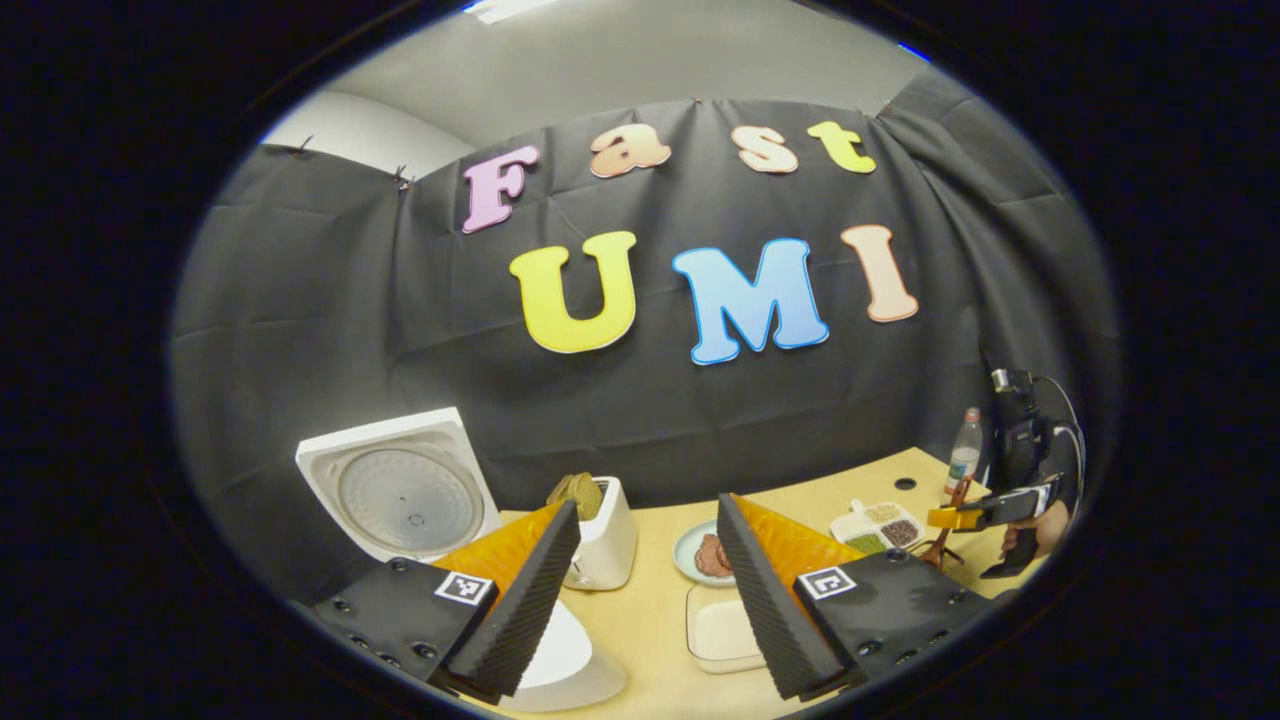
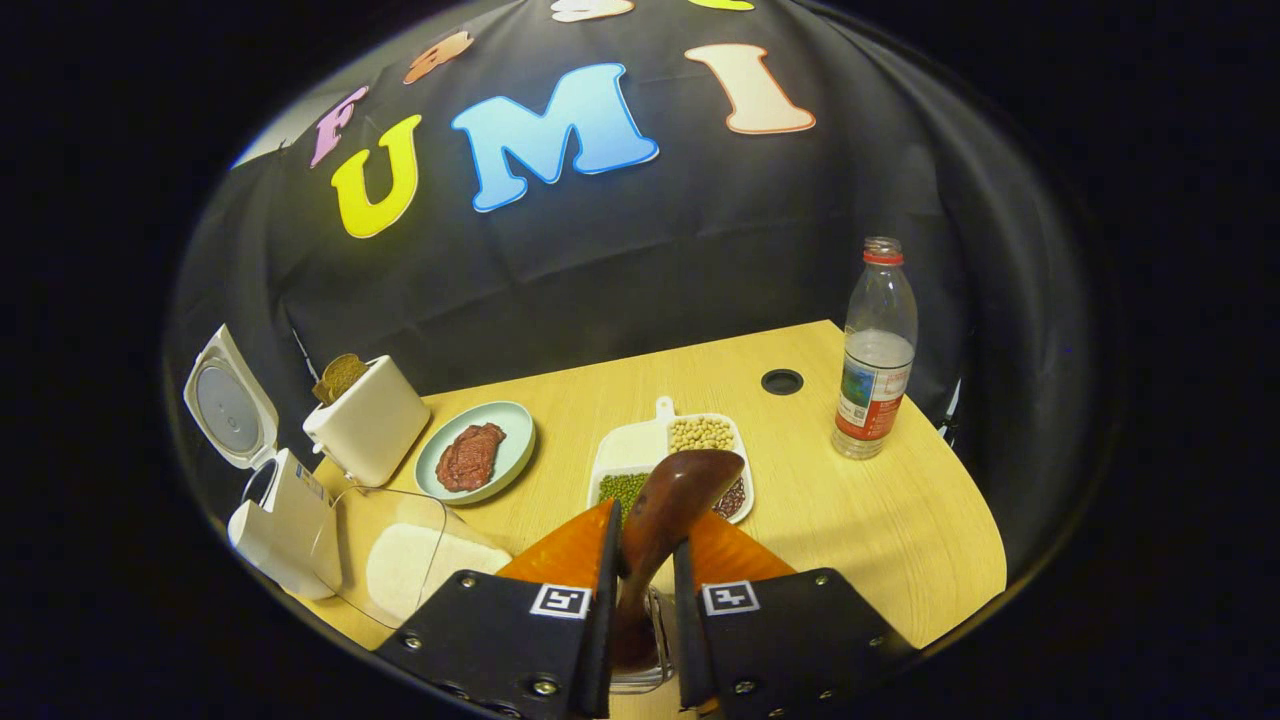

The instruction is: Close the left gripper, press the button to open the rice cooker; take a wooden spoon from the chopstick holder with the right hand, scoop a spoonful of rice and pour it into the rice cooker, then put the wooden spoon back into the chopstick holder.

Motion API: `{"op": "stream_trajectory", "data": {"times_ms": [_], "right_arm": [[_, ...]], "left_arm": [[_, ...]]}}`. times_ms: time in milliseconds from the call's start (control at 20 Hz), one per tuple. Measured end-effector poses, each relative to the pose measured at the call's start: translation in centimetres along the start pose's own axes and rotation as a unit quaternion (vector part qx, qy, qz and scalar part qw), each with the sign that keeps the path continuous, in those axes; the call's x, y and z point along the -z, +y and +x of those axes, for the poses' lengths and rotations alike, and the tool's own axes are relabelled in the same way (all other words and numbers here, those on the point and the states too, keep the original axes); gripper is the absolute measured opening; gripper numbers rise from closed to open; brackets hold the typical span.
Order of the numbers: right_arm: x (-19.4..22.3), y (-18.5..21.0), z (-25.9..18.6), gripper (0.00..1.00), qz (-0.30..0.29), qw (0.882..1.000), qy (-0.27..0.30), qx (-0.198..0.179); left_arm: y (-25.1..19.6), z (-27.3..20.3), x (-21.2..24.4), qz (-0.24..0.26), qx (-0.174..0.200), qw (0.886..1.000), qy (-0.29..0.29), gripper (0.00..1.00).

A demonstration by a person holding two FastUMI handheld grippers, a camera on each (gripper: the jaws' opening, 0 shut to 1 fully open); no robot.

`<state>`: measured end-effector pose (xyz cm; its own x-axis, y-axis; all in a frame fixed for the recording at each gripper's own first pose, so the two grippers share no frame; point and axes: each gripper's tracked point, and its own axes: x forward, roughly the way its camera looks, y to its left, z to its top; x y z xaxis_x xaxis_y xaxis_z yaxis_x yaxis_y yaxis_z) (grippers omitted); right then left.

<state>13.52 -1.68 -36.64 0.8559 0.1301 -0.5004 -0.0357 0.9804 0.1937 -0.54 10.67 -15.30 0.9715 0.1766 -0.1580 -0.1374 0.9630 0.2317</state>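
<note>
Right gripper view shows the right gripper (image 2: 645,600) clenched on the wooden spoon (image 2: 668,515), both fingers pressing its handle, the bowl tilted up over the divided tray (image 2: 630,445) of beans. Below the fingers sits the glass rim of what seems to be the chopstick holder (image 2: 640,680), mostly hidden. The rice container (image 2: 415,560), clear-walled with white rice inside, stands just beside the rice cooker (image 2: 275,525), whose lid (image 2: 228,408) is raised. The toaster (image 2: 368,418) and the plate (image 2: 478,452) with meat lie behind. The bottle (image 2: 875,350) stands near the table (image 2: 900,520) edge, with bare wood around it.

In the left gripper view, the left gripper (image 1: 650,600) is released, fingers wide apart above the table, the open cooker lid at its left. The right gripper and the hand (image 1: 1040,530) holding it appear far off at the table's right edge.
</note>
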Motion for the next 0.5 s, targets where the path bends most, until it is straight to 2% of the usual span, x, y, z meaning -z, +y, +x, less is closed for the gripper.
{"op": "stream_trajectory", "data": {"times_ms": [100, 150, 200, 250, 350, 450, 500], "right_arm": [[-0.3, 0.9, -0.8, 0.26, 0.016, 1.000, -0.006, -0.022], [-0.5, 1.3, -1.5, 0.17, 0.018, 0.999, -0.008, -0.028], [-0.4, 1.0, -1.6, 0.17, 0.025, 0.999, -0.007, -0.023], [-0.3, 1.5, -1.3, 0.08, 0.028, 0.999, -0.009, -0.028], [-0.8, 2.0, -1.9, 0.08, 0.016, 0.999, -0.018, -0.032], [-1.9, 2.5, -2.8, 0.08, 0.010, 0.999, -0.029, -0.028], [-2.3, 2.6, -3.3, 0.08, 0.015, 0.999, -0.034, -0.024]], "left_arm": [[-0.1, -0.2, -0.2, 0.010, -0.001, 1.000, 0.000, 0.92], [0.0, -0.1, -0.5, 0.012, -0.002, 1.000, -0.001, 0.92], [0.1, -0.2, -0.8, 0.013, -0.003, 1.000, -0.004, 0.92], [0.2, -0.3, -1.3, 0.012, -0.006, 1.000, -0.008, 0.92], [0.5, -0.2, -2.3, 0.006, -0.008, 1.000, -0.022, 0.92], [0.5, -0.2, -2.6, -0.003, -0.001, 1.000, -0.030, 0.99], [0.6, -0.1, -2.6, -0.007, 0.004, 0.999, -0.033, 0.95]]}}
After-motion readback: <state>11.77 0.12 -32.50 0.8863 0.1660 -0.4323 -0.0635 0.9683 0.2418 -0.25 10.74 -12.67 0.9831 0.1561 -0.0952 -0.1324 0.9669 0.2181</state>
